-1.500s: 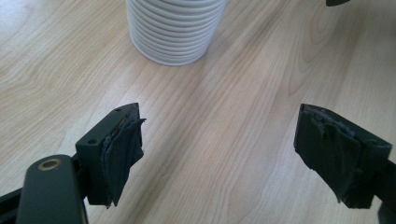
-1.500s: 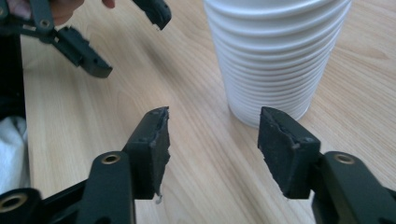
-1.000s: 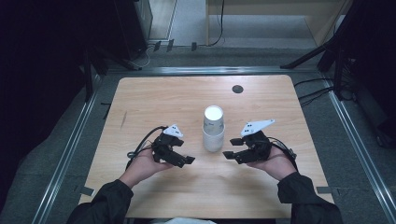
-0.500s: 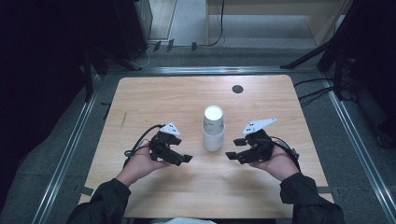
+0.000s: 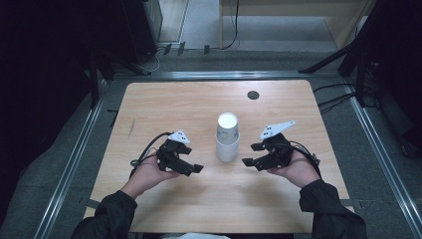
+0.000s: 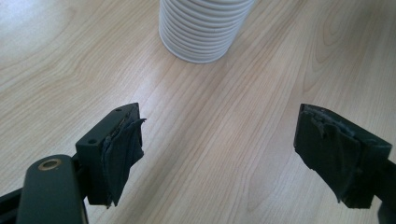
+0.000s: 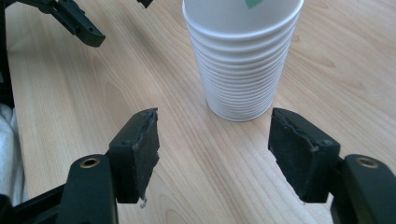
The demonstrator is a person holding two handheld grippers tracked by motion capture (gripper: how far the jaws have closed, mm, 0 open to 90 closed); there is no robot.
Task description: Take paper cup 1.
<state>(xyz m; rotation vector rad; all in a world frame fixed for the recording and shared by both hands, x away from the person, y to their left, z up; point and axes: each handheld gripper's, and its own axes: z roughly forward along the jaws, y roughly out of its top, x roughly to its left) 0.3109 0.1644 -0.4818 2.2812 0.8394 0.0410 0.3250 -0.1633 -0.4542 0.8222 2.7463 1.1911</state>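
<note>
Cups point(image 5: 227, 137), white and stacked upright, stand mid-table point(image 5: 164, 104) from my high view, between my left gripper point(image 5: 188, 167) and right gripper point(image 5: 256, 155), touching neither. A dark round disc point(image 5: 253, 94) lies near the far edge. From the left gripper view, its jaws stand apart over bare wood, the stack's ribbed base point(image 6: 201, 32) ahead. From the right gripper view, the jaws, which have just been opening, stand apart with nothing between them, the stack point(image 7: 243, 56) just beyond.

Light wooden table point(image 5: 174, 104) under my high camera, small dark round hole point(image 5: 253, 94) near its far edge, metal rails point(image 5: 69, 164) along both sides, black cables point(image 5: 333, 97) on the grey floor point(image 5: 199, 59) beyond.
</note>
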